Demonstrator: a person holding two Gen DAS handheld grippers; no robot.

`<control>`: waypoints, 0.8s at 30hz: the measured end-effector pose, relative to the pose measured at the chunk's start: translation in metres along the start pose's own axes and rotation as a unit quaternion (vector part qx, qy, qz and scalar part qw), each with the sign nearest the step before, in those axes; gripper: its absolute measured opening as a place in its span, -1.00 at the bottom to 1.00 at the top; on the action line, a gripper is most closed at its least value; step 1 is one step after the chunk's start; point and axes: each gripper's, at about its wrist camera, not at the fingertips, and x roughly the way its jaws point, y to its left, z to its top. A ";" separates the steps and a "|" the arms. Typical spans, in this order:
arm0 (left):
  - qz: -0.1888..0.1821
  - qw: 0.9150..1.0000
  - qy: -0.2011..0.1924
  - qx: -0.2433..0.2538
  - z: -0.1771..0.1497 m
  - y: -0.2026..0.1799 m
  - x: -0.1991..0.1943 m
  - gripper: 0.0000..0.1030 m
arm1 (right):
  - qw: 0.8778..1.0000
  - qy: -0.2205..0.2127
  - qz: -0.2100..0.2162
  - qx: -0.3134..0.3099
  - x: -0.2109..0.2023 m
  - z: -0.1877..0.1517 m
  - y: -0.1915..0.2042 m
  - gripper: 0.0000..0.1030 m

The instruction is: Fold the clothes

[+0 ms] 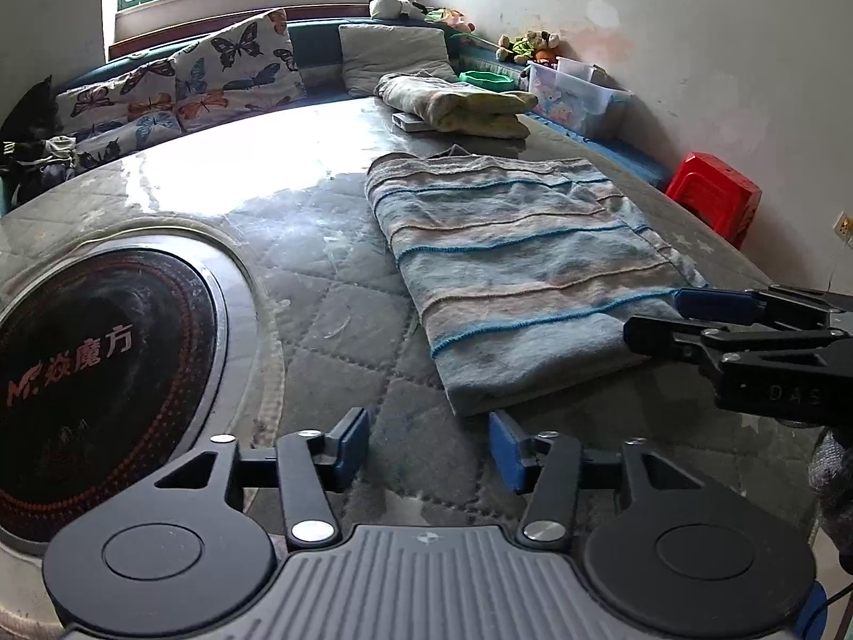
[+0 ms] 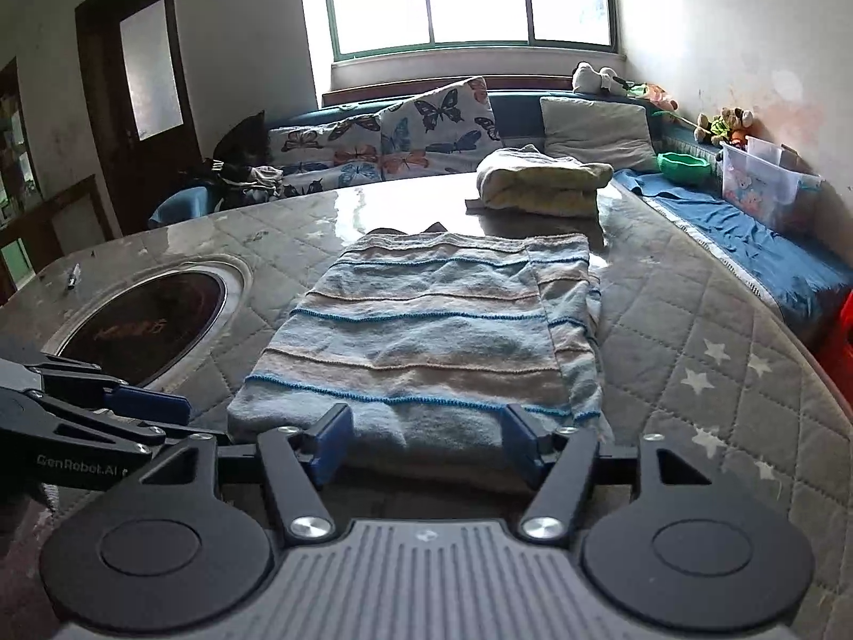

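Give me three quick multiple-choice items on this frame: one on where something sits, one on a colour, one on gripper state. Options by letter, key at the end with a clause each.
1. Where does the striped garment lie?
A. on the quilted table top, right of the round cooktop inset
B. on the bench under the window
C. inside the clear storage box

2. What colour is the stool by the wall?
A. green
B. red
C. white

3. How do the right gripper jaws stand?
A. shut on the garment
B. shut on nothing
C. open, at the garment's near edge

Key: 1 A, it lies flat beside the cooktop inset; 2 B, plainly red; 3 C, the blue pads sit wide apart with no cloth pinched.
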 end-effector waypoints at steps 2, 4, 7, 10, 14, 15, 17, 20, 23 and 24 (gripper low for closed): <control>0.000 1.000 0.001 0.001 -0.001 -0.002 -0.001 0.20 | 1.000 0.001 0.001 -0.001 -0.001 -0.002 0.002 0.56; -0.001 1.000 0.002 0.002 -0.003 -0.002 -0.001 0.37 | 1.000 0.001 -0.002 -0.005 -0.002 -0.004 0.005 0.63; 0.001 1.000 0.002 -0.001 -0.004 -0.001 -0.003 0.45 | 1.000 -0.002 -0.008 -0.006 -0.005 -0.005 0.007 0.74; 0.004 1.000 0.000 -0.005 -0.006 0.001 -0.005 0.63 | 1.000 -0.005 -0.016 -0.004 -0.007 -0.005 0.008 0.87; 0.007 1.000 -0.005 -0.007 -0.009 0.003 -0.009 0.82 | 1.000 -0.007 -0.031 -0.004 -0.011 -0.006 0.009 1.00; 0.007 1.000 -0.008 -0.007 -0.009 0.004 -0.011 0.88 | 0.999 -0.007 -0.033 -0.004 -0.011 -0.007 0.010 1.00; 0.006 1.000 -0.011 -0.008 -0.010 0.005 -0.014 0.94 | 0.999 -0.008 -0.038 -0.003 -0.013 -0.008 0.010 1.00; 0.004 1.000 -0.015 -0.008 -0.013 0.006 -0.018 1.00 | 0.999 -0.009 -0.046 0.002 -0.015 -0.009 0.012 1.00; 0.005 1.000 -0.019 -0.005 -0.015 0.007 -0.022 1.00 | 0.998 -0.012 -0.053 0.005 -0.017 -0.010 0.013 1.00; 0.005 1.000 -0.020 -0.005 -0.015 0.007 -0.023 1.00 | 0.998 -0.013 -0.056 0.007 -0.018 -0.010 0.014 1.00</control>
